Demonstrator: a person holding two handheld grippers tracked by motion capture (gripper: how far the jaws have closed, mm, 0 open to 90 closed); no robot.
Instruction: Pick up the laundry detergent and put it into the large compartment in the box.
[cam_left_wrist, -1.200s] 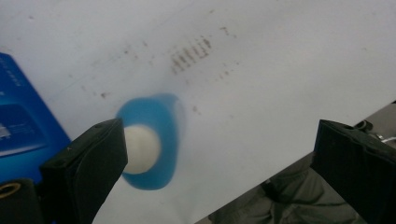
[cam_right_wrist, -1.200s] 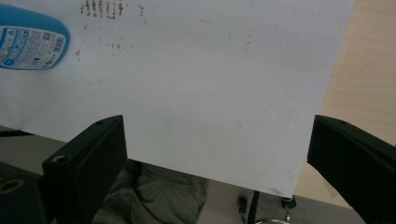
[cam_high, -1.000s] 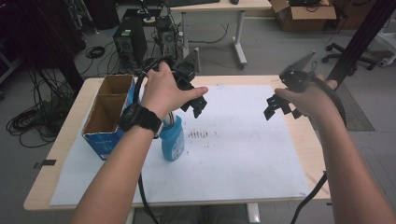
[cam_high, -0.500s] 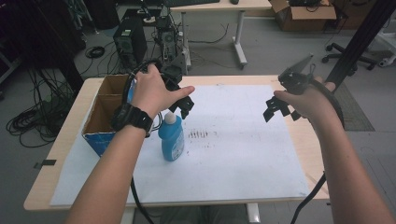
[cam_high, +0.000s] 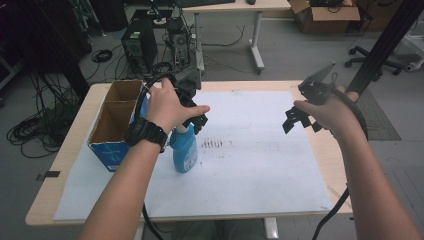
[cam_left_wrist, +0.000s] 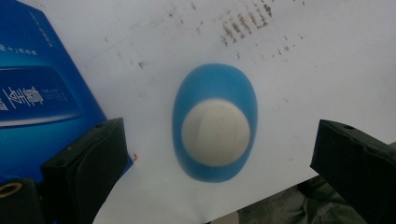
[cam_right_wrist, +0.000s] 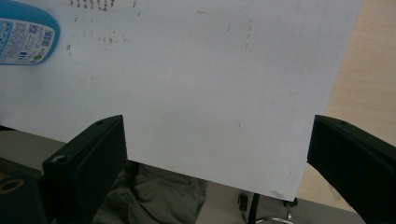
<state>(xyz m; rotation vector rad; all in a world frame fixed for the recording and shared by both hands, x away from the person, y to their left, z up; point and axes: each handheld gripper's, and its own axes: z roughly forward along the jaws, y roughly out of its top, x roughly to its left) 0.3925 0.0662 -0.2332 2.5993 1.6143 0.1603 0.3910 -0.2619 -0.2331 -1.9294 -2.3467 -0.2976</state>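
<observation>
A blue bottle (cam_high: 185, 152) with a white cap stands upright on the white paper sheet (cam_high: 250, 160). My left gripper (cam_high: 196, 114) hovers just above its top, open. In the left gripper view the bottle's white cap (cam_left_wrist: 215, 132) sits centred below the left gripper (cam_left_wrist: 219, 136), whose jaws stand wide apart and touch nothing. My right gripper (cam_high: 298, 120) is held in the air over the sheet's right part, open and empty. The right gripper view looks down past the right gripper (cam_right_wrist: 217, 133) at bare paper, with the bottle (cam_right_wrist: 25, 39) at the top left.
A blue cardboard box (cam_high: 116, 122) with two open compartments stands at the table's left, close beside the bottle, and its blue side (cam_left_wrist: 39, 93) is near my left jaw. Dark smudges (cam_high: 214, 145) mark the paper. The wooden table edge (cam_high: 327, 150) runs along the right.
My left hand and gripper have shifted slightly left and back above the bottle, which stays standing in place. The right gripper has hardly moved.
</observation>
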